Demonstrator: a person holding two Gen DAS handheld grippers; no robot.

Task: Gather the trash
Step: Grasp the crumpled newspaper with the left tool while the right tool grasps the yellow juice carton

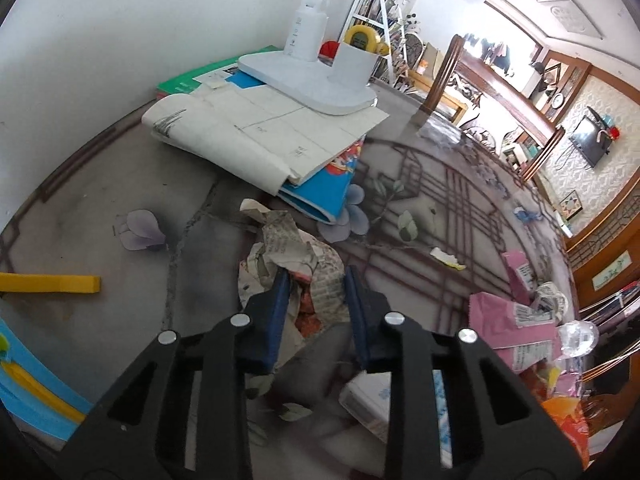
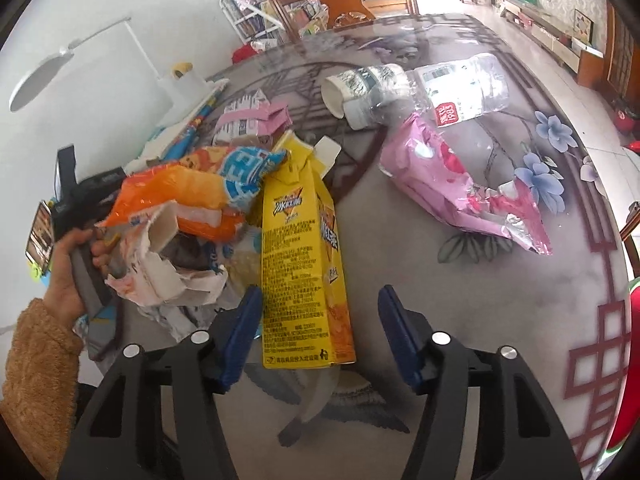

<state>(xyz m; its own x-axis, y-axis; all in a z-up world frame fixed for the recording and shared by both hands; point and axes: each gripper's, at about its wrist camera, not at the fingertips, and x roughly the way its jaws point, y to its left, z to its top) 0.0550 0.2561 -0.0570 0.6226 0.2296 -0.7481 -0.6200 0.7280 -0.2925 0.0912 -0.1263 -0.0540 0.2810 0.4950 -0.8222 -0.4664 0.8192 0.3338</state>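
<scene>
In the left wrist view my left gripper [image 1: 314, 276] is shut on a crumpled newspaper ball [image 1: 292, 252] that lies on the glass table [image 1: 120, 208]. Pink cartons [image 1: 508, 320] and a torn scrap [image 1: 446, 258] lie to the right. In the right wrist view my right gripper [image 2: 318, 300] is open around the lower end of a yellow drink carton [image 2: 304, 256]. A trash pile with an orange wrapper [image 2: 180, 196] lies left of it. A pink wrapper [image 2: 460, 184], a paper cup [image 2: 360, 84] and a crushed clear bottle [image 2: 452, 88] lie beyond.
A white desk lamp [image 1: 312, 76] stands on stacked papers and books [image 1: 260, 136] at the wall. A yellow bar [image 1: 52, 284] lies at the left. The hand holding the left gripper [image 2: 68, 248] shows beside the pile. Chairs and shelves stand behind the table.
</scene>
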